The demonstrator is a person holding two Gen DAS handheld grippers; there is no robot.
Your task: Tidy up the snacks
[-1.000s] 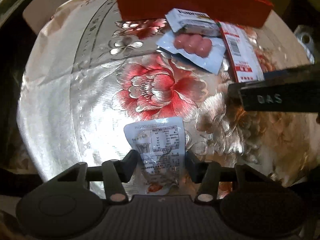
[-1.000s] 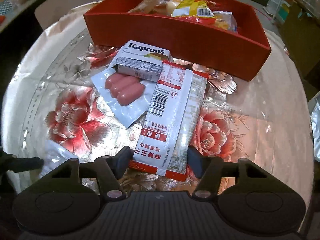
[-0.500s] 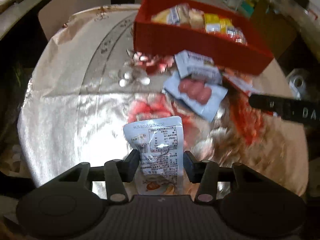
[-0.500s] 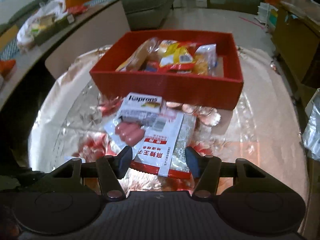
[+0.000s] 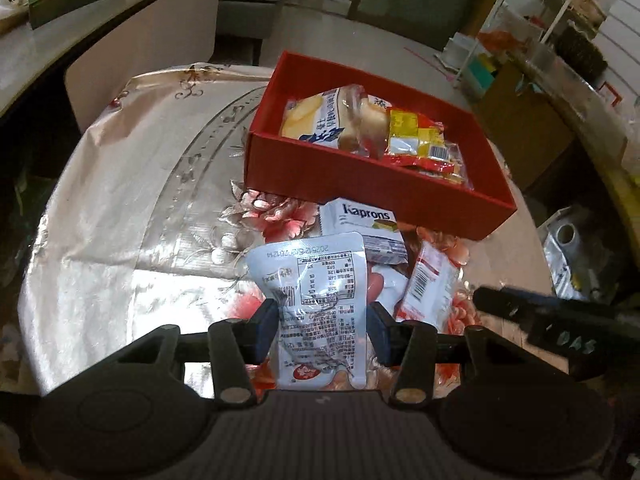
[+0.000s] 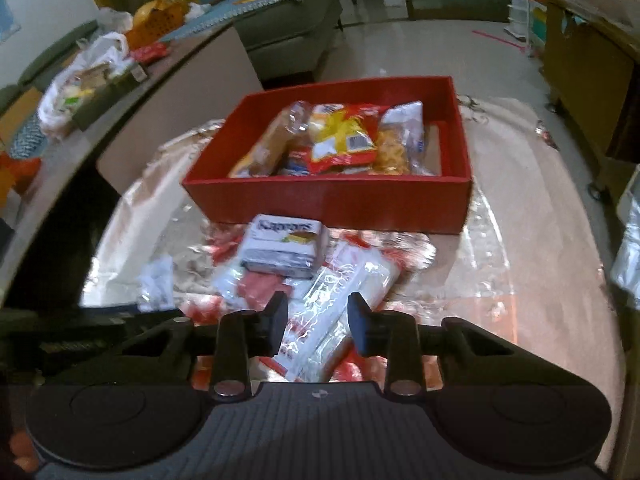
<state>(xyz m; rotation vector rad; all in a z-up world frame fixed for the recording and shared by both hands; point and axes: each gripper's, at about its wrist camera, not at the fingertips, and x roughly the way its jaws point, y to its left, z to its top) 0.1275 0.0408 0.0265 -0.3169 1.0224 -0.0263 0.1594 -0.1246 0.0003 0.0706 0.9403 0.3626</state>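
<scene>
Left wrist view: the left gripper [image 5: 322,330] is clamped on a silver pouch [image 5: 316,304], one finger [image 5: 262,330] pressing each side edge, the printed back of the pouch facing the camera and its top edge standing up clear of the cloth. Past the pouch lie a sausage pack [image 5: 378,286], mostly hidden, a Kaprons box [image 5: 362,220] and a red-and-white packet [image 5: 430,286] with a barcode. Beyond them sits the red box [image 5: 360,184], already holding bread and yellow-red snack bags. All of this rests on a shiny flowered tablecloth [image 5: 132,248]. A dark bar, part of the other gripper, crosses the right edge.

Right wrist view: the right gripper [image 6: 318,322] has its fingers [image 6: 362,326] drawn in on the long packet [image 6: 338,312], which runs up between them; the jaws have just been closing, and the picture is blurred, so the exact contact on each pad is hard to see. Just beyond the packet's far end sit the Kaprons box [image 6: 286,246] and the sausage pack [image 6: 256,288], both on the cloth [image 6: 520,280]. The silver pouch [image 6: 158,284] shows at the left, above the dark shape of the left gripper. Farther out stands the red box [image 6: 328,204], bags heaped toward its left and middle, some bare floor at its right end. A counter and a sofa lie beyond the table.
</scene>
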